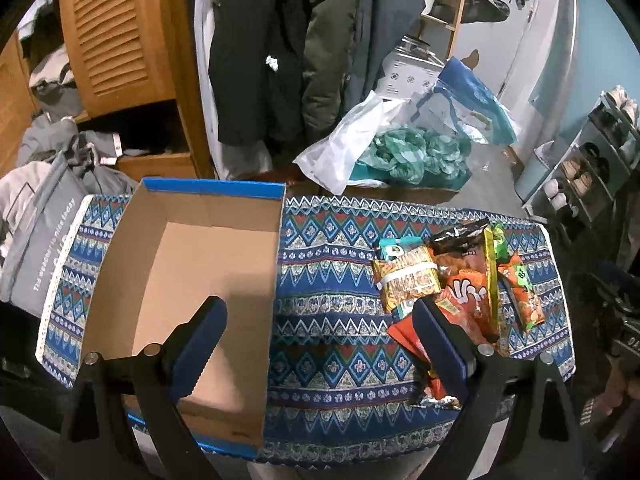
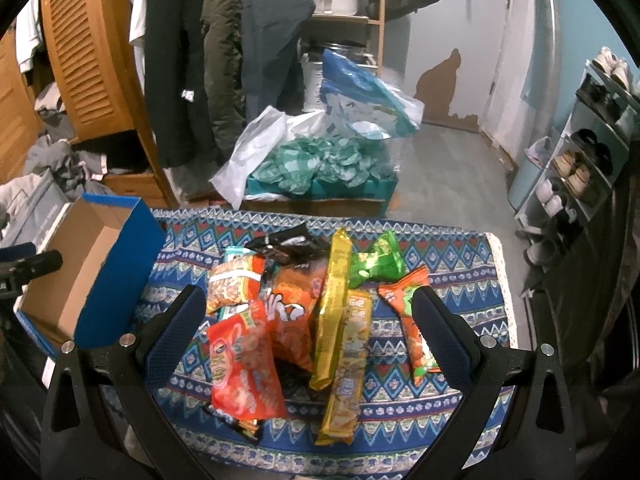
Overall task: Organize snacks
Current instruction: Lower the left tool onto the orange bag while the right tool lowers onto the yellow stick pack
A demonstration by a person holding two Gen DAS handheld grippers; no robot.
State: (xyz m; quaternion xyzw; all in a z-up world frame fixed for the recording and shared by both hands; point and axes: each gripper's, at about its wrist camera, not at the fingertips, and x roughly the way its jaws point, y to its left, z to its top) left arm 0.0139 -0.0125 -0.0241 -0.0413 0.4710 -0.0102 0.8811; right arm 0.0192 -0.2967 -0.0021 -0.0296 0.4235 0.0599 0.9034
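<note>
Snack pile heaped loose on the right half of the patterned tablecloth, packets overlapping every which way, so clearly nothing sorted yet. Cardboard box parked on the left half of the cloth, open-topped and bare inside, well apart from the heap, presumably set there as the place to drop things. Left gripper hanging over the gap between box and pile, jaws spread wide, nothing in them; one finger over the box floor, the other over the near edge of the snacks. Right gripper poised straight above the heap, jaws also wide apart and holding nothing, framing the red packet, the orange bag and the long gold packet. Probably lined up for a first grab. Tricky bit: gold packet lying across a yellow packet and against the orange bag, so lifting one likely drags its neighbours. Green packet and orange-green packet sitting off to the side, easier picks. Behind the table: hanging coats, a crumpled white plastic bag, shoe rack on the right. None of it in the way.
</note>
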